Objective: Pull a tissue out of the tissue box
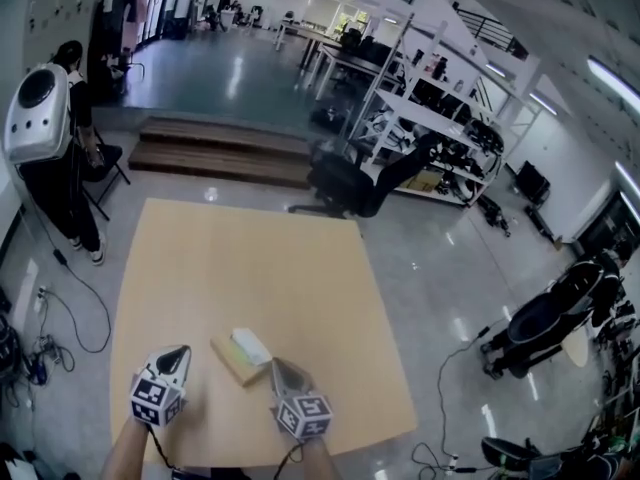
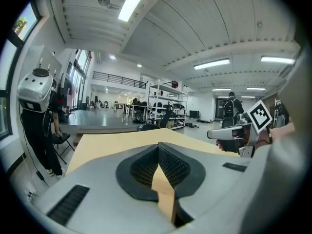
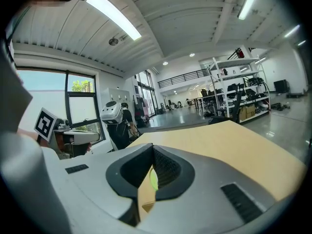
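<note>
A flat tan tissue box (image 1: 240, 356) lies near the front of the wooden table (image 1: 250, 268), with a white tissue (image 1: 251, 346) showing on its top. My left gripper (image 1: 183, 351) hovers left of the box, its jaws shut with nothing between them (image 2: 159, 146). My right gripper (image 1: 276, 365) is just right of the box and close to it, also shut and empty (image 3: 152, 147). Through the gap under its jaws a yellow-green patch of the box (image 3: 153, 179) shows. Each gripper also appears in the other's view: the right gripper (image 2: 239, 133) and the left gripper (image 3: 73, 136).
A black office chair (image 1: 335, 183) stands at the table's far edge. A person with a white pack (image 1: 40, 108) stands to the far left by a folding chair. Wooden steps (image 1: 225, 148), shelving (image 1: 440, 118), a stroller-like frame (image 1: 545, 323) and floor cables surround the table.
</note>
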Tool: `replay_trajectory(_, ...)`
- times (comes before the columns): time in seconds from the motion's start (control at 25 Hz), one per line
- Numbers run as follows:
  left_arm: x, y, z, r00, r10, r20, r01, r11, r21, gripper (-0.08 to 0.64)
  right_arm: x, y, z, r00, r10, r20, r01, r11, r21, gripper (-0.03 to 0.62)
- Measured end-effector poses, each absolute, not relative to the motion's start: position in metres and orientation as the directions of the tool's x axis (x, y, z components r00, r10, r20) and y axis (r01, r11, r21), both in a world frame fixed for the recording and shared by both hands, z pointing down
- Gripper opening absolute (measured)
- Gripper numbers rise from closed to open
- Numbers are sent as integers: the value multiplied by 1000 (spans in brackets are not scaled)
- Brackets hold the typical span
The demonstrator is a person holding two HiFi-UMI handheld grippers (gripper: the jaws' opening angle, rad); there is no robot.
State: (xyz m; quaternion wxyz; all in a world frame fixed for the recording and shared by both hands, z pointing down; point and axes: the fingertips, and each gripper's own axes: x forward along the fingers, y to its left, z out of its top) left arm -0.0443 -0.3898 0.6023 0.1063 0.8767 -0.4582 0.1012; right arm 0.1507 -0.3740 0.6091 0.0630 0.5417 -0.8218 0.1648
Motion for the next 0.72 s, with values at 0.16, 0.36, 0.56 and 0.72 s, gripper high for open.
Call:
replay_trajectory(0.16, -47, -389, 620, 553, -776, 302, -829, -547, 114, 8, 148, -372, 628, -409, -858, 309, -909, 354, -222, 11)
replay_trajectory(0.36, -49, -386, 639, 554, -762, 335, -828, -545, 129, 8, 144, -370, 646, -410, -848, 335, -908, 345, -238, 11)
replay_trajectory(0.56, -45, -384, 650, 554, -750, 360, -827, -544, 141, 8, 148, -368, 660, -409, -839, 359, -907, 333, -257, 11)
replay_trajectory(0.72, -46, -380, 660, 553, -741, 380, -828, -539, 155, 8, 147, -365, 672, -403, -833, 378, -909, 315, -274, 11)
